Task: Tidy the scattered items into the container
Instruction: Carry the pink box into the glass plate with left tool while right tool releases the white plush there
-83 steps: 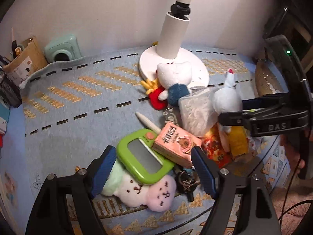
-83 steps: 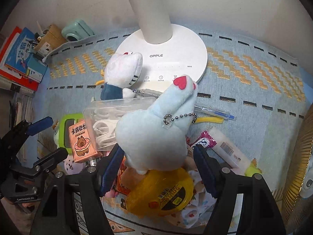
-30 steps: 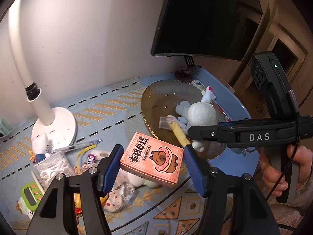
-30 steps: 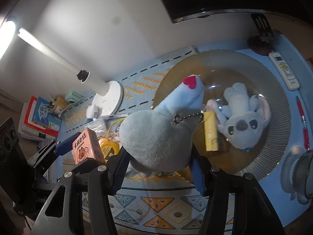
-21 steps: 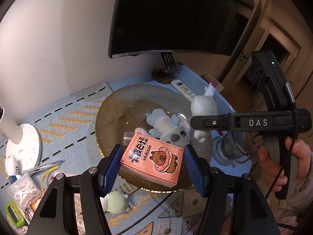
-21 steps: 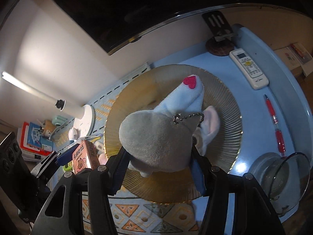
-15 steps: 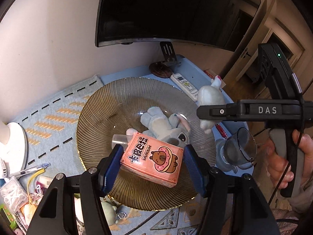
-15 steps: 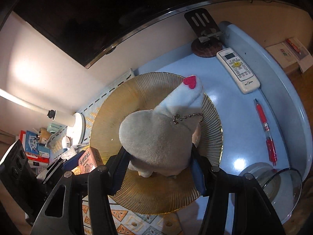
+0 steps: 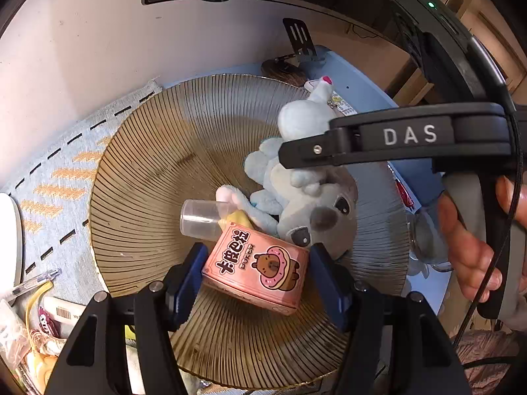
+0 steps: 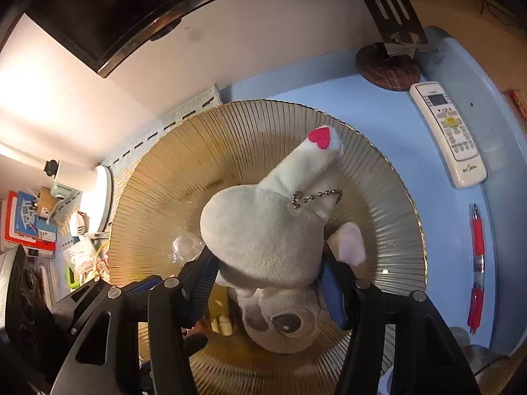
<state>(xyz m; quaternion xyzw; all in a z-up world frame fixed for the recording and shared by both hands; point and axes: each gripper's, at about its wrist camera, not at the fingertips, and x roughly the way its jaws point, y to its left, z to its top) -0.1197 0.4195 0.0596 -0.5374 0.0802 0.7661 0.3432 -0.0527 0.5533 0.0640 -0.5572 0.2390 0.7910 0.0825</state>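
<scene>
L gripper [image 9: 257, 271]: clenched on pink box [image 9: 255, 268] w/ donut-bear print, blue pads touching both short sides. Box hangs over amber ribbed glass dish [image 9: 145, 177], toward its 6 o'clock edge.

R gripper [image 10: 268, 278]: clenched on pale blue plush [image 10: 263, 223], pink heart on its tip pointing to 1 o'clock, bead chain at the neck. Plush is held above the dish centre; in L view the same plush [image 9: 301, 117] sits at 1 o'clock behind the R gripper body.

In dish: grey-blue koala-type plush [image 9: 309, 204] at centre-right, clear cap tube [image 9: 202, 219] just beside it at 9 o'clock, touching the box's top edge.

Outside dish: white remote [image 10: 448, 133] at 2 o'clock, red pen [image 10: 476, 263] at 3 o'clock, loose clutter [image 9: 36, 322] at 8 o'clock on blue mat. A hand [image 9: 474, 233] grips the R handle
</scene>
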